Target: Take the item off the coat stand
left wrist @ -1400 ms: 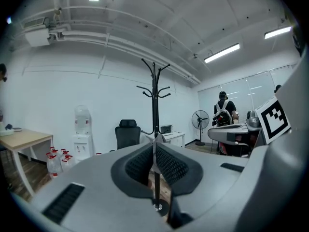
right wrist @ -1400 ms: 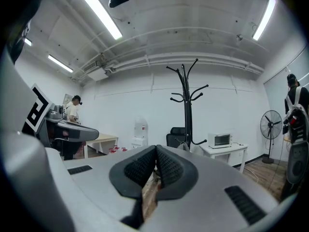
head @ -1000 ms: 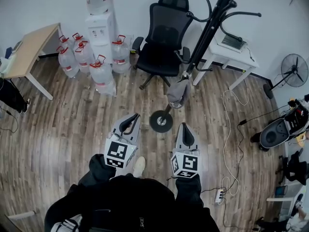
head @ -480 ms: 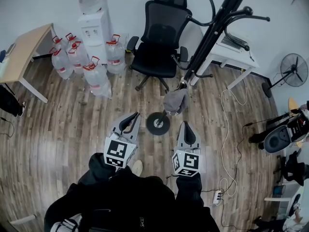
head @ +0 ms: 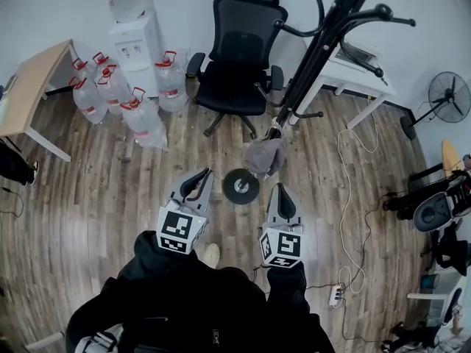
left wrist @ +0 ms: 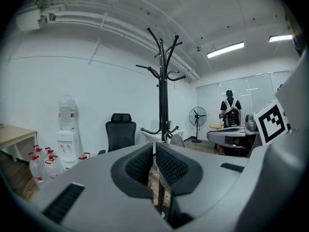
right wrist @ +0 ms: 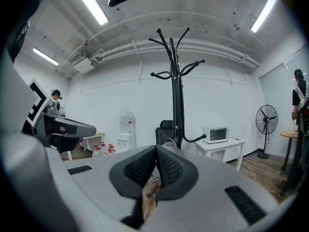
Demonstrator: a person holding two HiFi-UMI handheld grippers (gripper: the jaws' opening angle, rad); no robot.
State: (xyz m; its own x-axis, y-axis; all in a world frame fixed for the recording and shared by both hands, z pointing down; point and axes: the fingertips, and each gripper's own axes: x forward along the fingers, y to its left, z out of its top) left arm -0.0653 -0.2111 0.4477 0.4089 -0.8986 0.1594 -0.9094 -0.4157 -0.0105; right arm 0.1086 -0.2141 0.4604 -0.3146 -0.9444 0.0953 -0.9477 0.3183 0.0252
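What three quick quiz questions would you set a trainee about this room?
1. True or false: the grey item hangs on the coat stand.
2. Which stands right beside the water bottles? A fan, B water dispenser, C microwave.
3. Fill in: the left gripper and right gripper each hold ____.
Key: 1 true; 2 B; 3 nothing.

Wood-plank floor runs up to plain white walls, with strip lights overhead. Along the far wall stand a water dispenser beside a cluster of bottles, a black office chair and a white table; a fan stands at the right.
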